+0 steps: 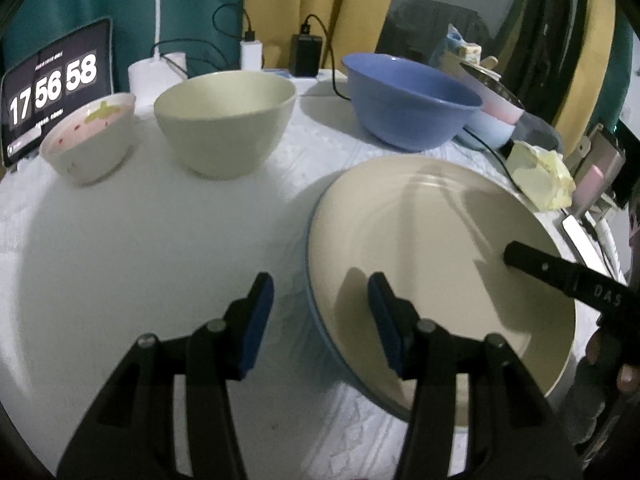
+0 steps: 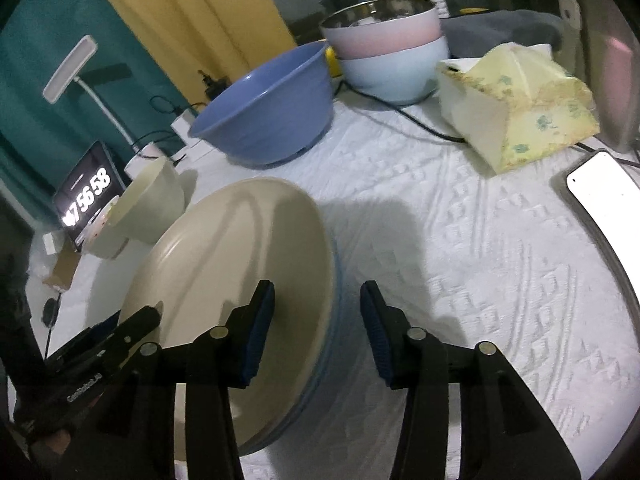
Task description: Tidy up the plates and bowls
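Cream plate [image 1: 432, 240], stacked on blue plate [image 2: 320, 376]: rigid, slick, breakable; grip at rim. Left gripper [image 1: 320, 320], right gripper [image 2: 318, 332]: half-open astride rims, pads clear.

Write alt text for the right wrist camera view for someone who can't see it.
The right gripper straddles the near rim of a cream plate stacked on a blue plate on a white cloth, jaws apart and not pressing it. Behind stand a blue bowl, a cream bowl, stacked pink and pale-blue bowls and a tissue pack.
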`<state>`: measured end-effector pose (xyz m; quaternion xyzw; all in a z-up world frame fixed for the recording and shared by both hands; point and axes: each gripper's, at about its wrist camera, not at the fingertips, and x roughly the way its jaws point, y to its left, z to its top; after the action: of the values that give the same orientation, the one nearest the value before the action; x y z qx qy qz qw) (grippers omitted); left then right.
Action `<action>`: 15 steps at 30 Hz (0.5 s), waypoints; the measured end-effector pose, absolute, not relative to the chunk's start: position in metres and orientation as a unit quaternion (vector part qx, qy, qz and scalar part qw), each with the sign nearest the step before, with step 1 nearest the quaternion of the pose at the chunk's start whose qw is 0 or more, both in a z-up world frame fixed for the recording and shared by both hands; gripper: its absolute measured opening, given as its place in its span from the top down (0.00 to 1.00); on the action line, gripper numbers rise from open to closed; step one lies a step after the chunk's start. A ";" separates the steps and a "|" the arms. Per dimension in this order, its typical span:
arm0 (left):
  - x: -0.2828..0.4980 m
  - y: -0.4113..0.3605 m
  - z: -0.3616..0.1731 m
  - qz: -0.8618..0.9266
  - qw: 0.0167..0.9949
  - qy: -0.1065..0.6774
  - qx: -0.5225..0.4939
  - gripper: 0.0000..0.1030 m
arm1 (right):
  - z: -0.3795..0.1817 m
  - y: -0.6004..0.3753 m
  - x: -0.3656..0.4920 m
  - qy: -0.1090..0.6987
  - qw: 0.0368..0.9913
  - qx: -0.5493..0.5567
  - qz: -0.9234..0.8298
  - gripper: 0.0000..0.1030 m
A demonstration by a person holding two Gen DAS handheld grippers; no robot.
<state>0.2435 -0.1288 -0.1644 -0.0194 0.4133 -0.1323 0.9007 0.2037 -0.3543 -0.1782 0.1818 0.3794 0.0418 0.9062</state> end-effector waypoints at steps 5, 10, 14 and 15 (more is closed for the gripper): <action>0.247 -0.128 -0.166 -0.158 0.890 0.425 -0.051 0.50 | -0.177 -0.349 0.204 0.376 0.909 0.178 0.041 0.62; 0.244 -0.132 -0.167 -0.174 0.887 0.423 -0.059 0.50 | -0.177 -0.347 0.203 0.374 0.910 0.178 0.033 0.63; 0.239 -0.128 -0.166 -0.170 0.889 0.421 -0.058 0.53 | -0.178 -0.345 0.198 0.372 0.910 0.180 0.032 0.64; 0.237 -0.126 -0.166 -0.170 0.889 0.421 -0.058 0.53 | -0.178 -0.344 0.196 0.372 0.910 0.180 0.031 0.64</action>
<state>0.2373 -0.1261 -0.1659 -0.0579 0.4213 -0.1697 0.8890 0.1963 -0.3437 -0.1782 0.1797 0.3721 0.0313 0.9101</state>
